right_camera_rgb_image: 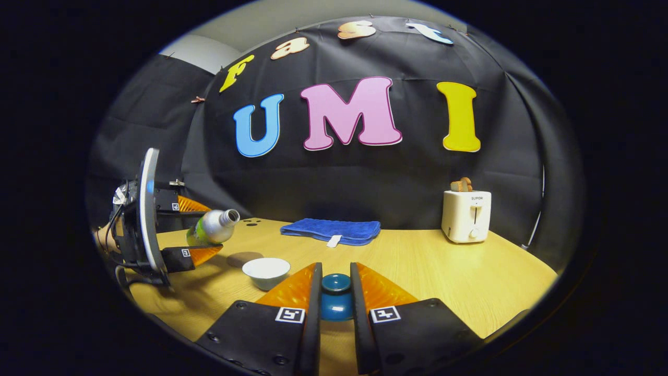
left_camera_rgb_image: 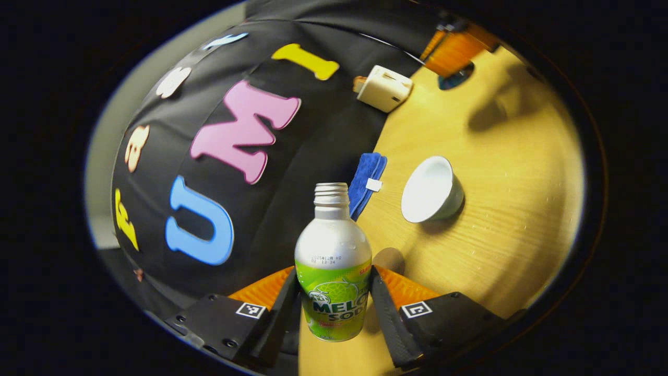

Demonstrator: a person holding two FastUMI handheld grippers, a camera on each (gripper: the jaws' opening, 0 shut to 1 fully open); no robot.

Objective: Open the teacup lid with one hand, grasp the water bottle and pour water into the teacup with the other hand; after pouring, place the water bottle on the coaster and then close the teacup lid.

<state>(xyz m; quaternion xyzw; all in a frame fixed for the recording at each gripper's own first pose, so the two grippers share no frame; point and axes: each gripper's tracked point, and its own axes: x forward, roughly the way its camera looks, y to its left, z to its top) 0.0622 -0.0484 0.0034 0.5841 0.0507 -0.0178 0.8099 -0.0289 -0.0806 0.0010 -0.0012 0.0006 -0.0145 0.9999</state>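
- left tongs [left_camera_rgb_image: 334, 305] clenched on water bottle [left_camera_rgb_image: 333, 271], tilted above the worktop [left_camera_rgb_image: 511, 209] near open teacup [left_camera_rgb_image: 430, 190]
- right tongs [right_camera_rgb_image: 334, 300] clamp teacup lid [right_camera_rgb_image: 335, 297]

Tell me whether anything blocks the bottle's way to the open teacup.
Nothing visible does. The left gripper holds the water bottle tilted toward the teacup, with bare table between; the lid sits in the right gripper.

Booth interior: a light wood-grain table [right_camera_rgb_image: 449, 271] stood before a black cloth wall [right_camera_rgb_image: 365, 177], with a pale plain wall [right_camera_rgb_image: 203, 52] showing above and left of the cloth. Against the cloth, at the table's back edge, lay a folded blue towel [right_camera_rgb_image: 334, 231]; right of the towel stood a white toaster [right_camera_rgb_image: 466, 215] holding toast. Lighting was even, with soft shadows on the tabletop.
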